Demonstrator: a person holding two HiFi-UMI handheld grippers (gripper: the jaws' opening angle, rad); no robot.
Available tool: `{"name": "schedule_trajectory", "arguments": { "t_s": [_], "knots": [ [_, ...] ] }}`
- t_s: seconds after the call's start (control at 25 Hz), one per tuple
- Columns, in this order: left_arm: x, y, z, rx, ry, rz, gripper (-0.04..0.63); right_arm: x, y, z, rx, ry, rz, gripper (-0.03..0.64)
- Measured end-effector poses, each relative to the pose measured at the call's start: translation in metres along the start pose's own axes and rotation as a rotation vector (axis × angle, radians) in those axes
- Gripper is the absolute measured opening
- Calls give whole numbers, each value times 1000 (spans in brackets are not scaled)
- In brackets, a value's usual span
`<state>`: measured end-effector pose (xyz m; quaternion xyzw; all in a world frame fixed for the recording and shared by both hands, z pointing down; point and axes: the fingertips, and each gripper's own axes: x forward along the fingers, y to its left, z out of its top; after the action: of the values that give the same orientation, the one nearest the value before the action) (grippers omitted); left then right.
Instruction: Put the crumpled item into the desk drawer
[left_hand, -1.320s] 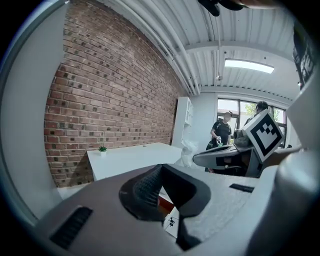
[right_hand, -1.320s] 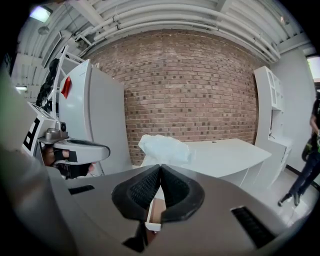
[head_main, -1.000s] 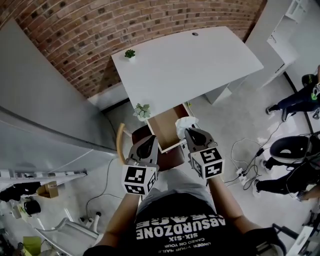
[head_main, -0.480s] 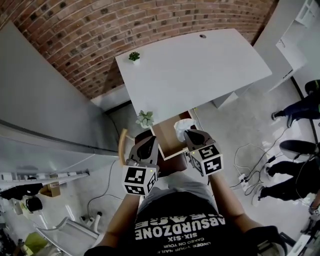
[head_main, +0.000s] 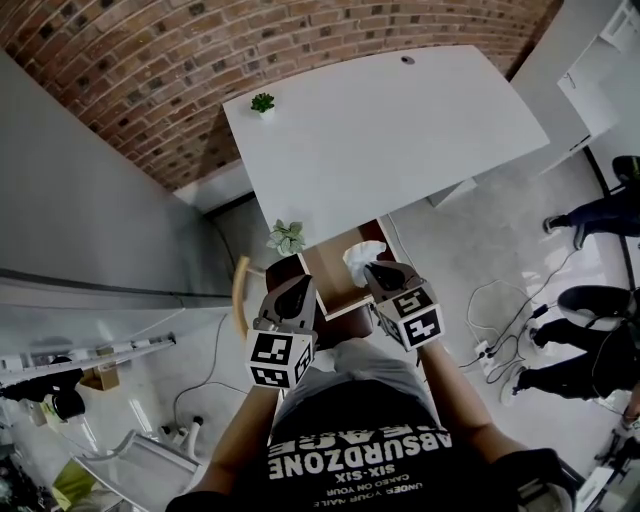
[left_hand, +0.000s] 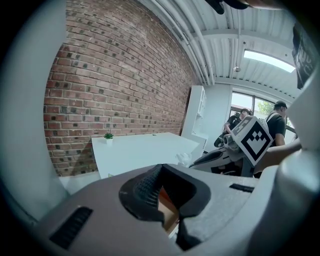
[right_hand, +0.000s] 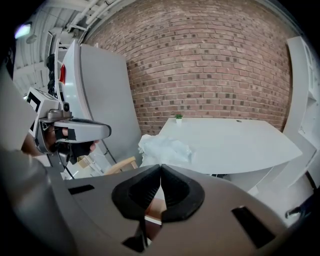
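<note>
Your right hand-held gripper (head_main: 373, 272) is clamped on the wad (head_main: 362, 253), holding it over the open drawer (head_main: 333, 268) at the surface's (head_main: 400, 130) near edge, so it looks ready to drop in. Your left hand-held gripper (head_main: 299, 291) is closed and empty.

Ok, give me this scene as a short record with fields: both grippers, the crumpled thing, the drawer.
left gripper: shut, nothing in it
right gripper: shut on the crumpled item
crumpled item: white wad, held above the drawer, not yet in it
drawer: pulled open under the desk's near edge
desk: white, small plant at far corner
</note>
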<state>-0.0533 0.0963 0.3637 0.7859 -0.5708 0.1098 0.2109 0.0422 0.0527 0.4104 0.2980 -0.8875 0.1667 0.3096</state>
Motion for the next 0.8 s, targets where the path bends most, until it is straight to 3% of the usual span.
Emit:
{"name": "schedule_trajectory", "arguments": {
  "t_s": [0.8],
  "knots": [
    [32,15,-16,-11,85,1,5,54,-11,-28,-24,146,106,0]
  ]
}}
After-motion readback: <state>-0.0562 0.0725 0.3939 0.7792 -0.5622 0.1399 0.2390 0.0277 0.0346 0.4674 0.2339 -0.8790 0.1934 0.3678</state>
